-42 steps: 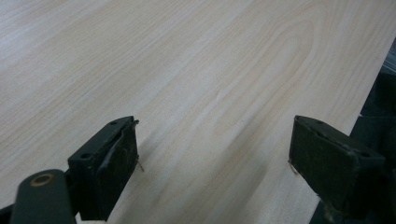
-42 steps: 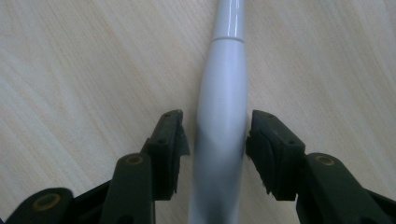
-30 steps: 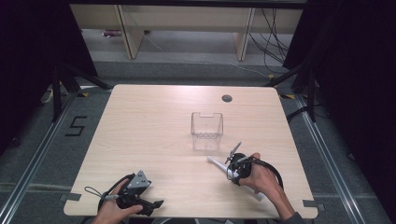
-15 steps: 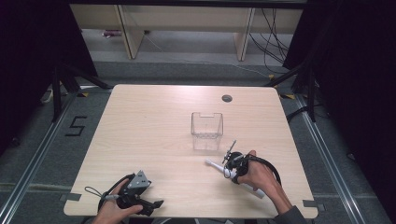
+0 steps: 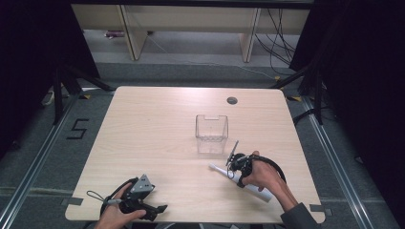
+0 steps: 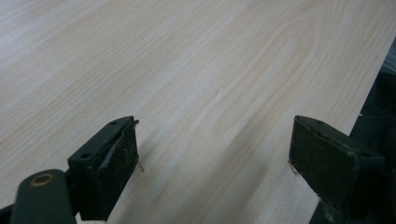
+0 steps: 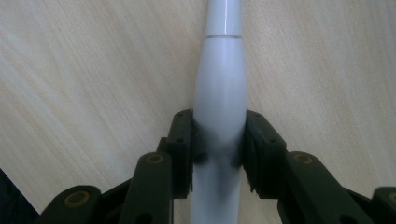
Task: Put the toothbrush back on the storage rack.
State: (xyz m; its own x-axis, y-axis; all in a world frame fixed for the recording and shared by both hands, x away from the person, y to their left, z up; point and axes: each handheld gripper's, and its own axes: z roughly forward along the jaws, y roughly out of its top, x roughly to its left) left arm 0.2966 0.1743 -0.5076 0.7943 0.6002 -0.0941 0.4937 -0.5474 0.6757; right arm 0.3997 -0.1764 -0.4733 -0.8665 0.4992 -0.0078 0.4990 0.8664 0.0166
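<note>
The right gripper (image 7: 218, 154) has its two black jaws pressed against either side of a white electric toothbrush handle (image 7: 219, 93), clamping it at the thick part of the body just below where it narrows toward a seam and a slimmer neck. In the high view this gripper (image 5: 237, 168) sits in the person's right hand (image 5: 262, 177) toward the near right part of the wooden table (image 5: 157, 124), and the toothbrush handle (image 5: 260, 193) lies slanted along the tabletop — its thin end pointing toward the table's middle, its thick end out past the hand toward the near right edge. A clear plastic container (image 5: 211, 133) stands upright just beyond the gripper, close to it but apart. The left gripper (image 5: 141, 202) rests in the person's left hand (image 5: 114, 217) at the near left edge of the table, well apart from the toothbrush; in its own view the left gripper (image 6: 212, 154) has its jaws spread wide over bare wood — nothing between them.
</note>
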